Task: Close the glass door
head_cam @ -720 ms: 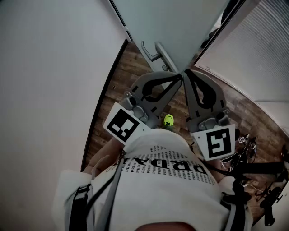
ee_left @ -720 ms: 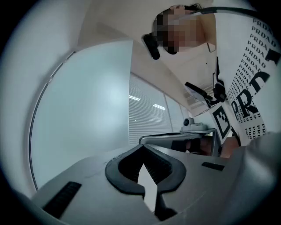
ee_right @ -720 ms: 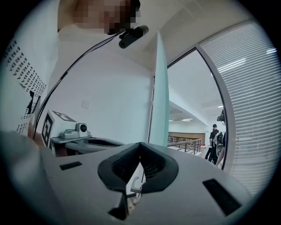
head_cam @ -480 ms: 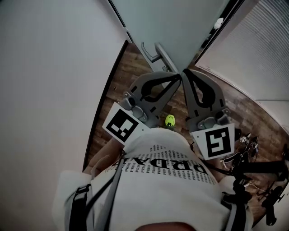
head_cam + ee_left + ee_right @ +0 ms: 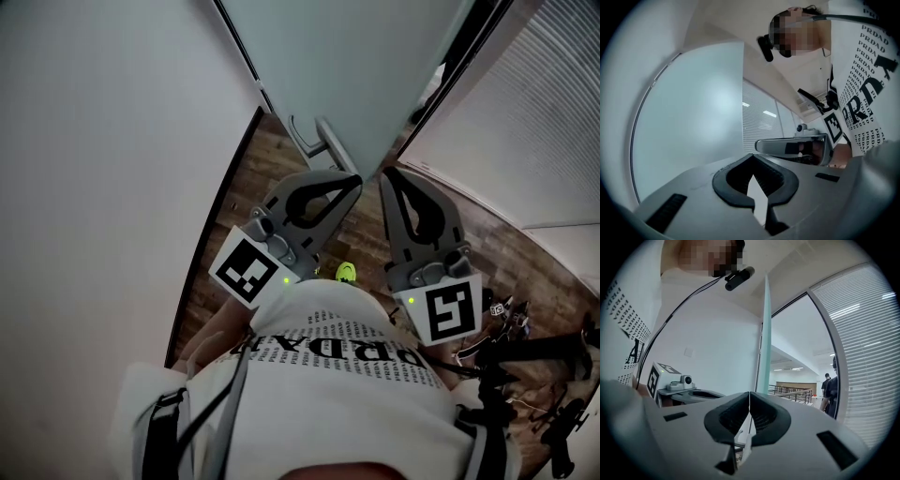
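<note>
A plain white wall (image 5: 103, 169) fills the left side. Next to it, the left gripper (image 5: 354, 178) is held out low in front of the person's chest, angled toward the far right. Its jaws are pressed together with nothing between them (image 5: 751, 157). Just beyond its tips a chrome lever handle (image 5: 792, 147) lies level along the face of the glass door (image 5: 356, 66). The frosted pane stands upright, its long axis vertical. It is ajar, with its free edge facing the grippers. The right gripper (image 5: 384, 174) points straight to the far side, tips close to the left gripper's, and is likewise pinched tight and empty (image 5: 749, 393). From there the door (image 5: 765, 348) shows edge-on, with slatted blinds (image 5: 862, 348) at the right.
</note>
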